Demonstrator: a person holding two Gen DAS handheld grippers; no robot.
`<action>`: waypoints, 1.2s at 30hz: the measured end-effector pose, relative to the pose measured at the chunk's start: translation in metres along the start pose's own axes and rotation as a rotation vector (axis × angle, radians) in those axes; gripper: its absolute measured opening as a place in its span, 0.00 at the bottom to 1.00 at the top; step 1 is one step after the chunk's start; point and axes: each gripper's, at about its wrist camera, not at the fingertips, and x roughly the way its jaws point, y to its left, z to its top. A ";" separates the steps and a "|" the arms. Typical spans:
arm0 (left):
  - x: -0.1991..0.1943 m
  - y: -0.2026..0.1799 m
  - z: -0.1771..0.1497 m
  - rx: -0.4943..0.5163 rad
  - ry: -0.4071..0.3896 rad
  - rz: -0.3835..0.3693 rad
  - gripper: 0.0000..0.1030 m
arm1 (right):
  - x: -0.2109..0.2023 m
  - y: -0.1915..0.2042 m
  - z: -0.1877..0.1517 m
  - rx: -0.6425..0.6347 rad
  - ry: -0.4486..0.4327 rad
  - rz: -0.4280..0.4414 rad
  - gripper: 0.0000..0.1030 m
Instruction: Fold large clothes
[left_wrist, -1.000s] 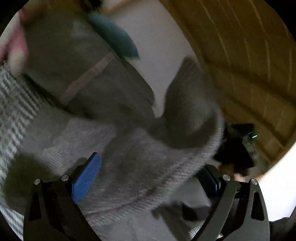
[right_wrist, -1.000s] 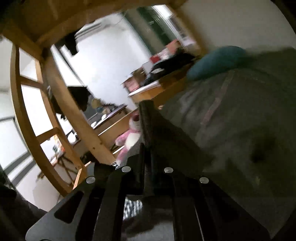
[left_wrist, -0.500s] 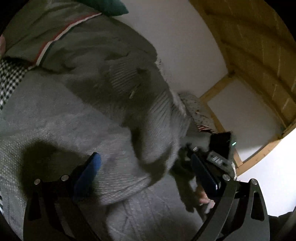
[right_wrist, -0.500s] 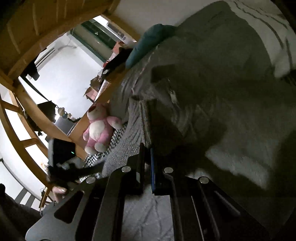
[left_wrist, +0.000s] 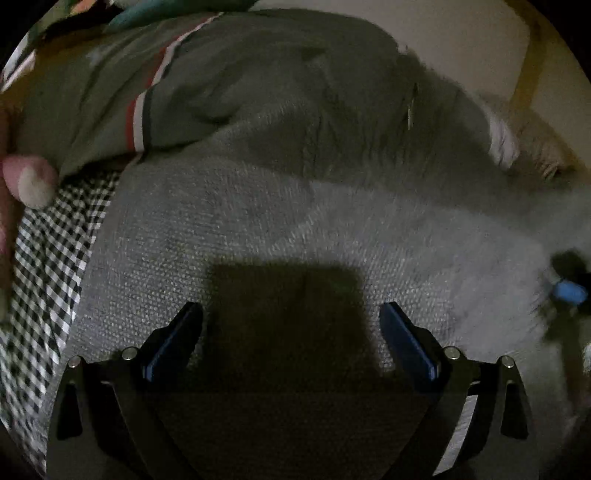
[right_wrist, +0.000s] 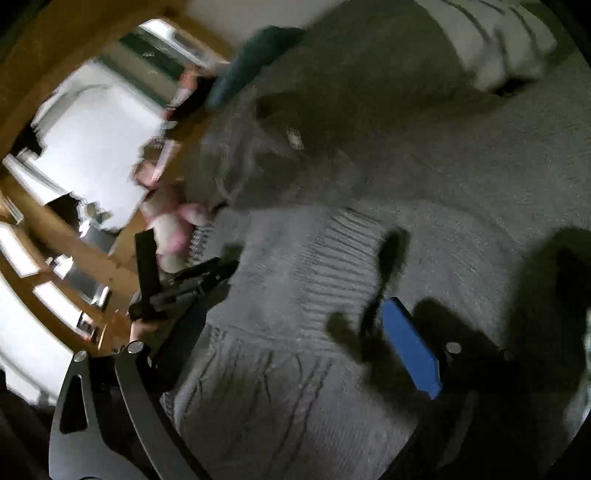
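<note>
A grey knit sweater (left_wrist: 295, 221) lies spread on the bed, with its ribbed hem and cable pattern (right_wrist: 295, 332) visible in the right wrist view. My left gripper (left_wrist: 291, 317) hovers just over the knit, open, and only its own shadow falls between the blue pads. My right gripper (right_wrist: 295, 310) is over the same sweater. Its jaws are opening, with nothing pressed between them and the knit lying below. The left gripper's dark frame (right_wrist: 166, 291) shows at the sweater's left edge.
A grey-green duvet with a red and white stripe (left_wrist: 184, 92) is bunched behind the sweater. Black-and-white checked cloth (left_wrist: 48, 277) lies on the left beside a pink plush toy (right_wrist: 170, 229). A teal pillow (right_wrist: 258, 55) and a wooden bed frame (right_wrist: 55, 48) stand beyond.
The right gripper was shut on a fold of the sweater and has opened and let it go. Both grippers came down, and the sweater went from hanging to lying flat.
</note>
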 end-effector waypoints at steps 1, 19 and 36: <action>0.002 -0.001 -0.001 0.002 -0.004 0.008 0.93 | 0.002 -0.003 0.001 0.033 0.019 -0.001 0.93; -0.034 -0.001 -0.015 -0.020 -0.122 0.065 0.93 | 0.039 0.020 0.090 -0.057 -0.034 -0.088 0.11; -0.014 0.015 -0.006 -0.091 -0.016 0.183 0.94 | 0.023 0.006 0.084 -0.226 -0.151 -0.567 0.97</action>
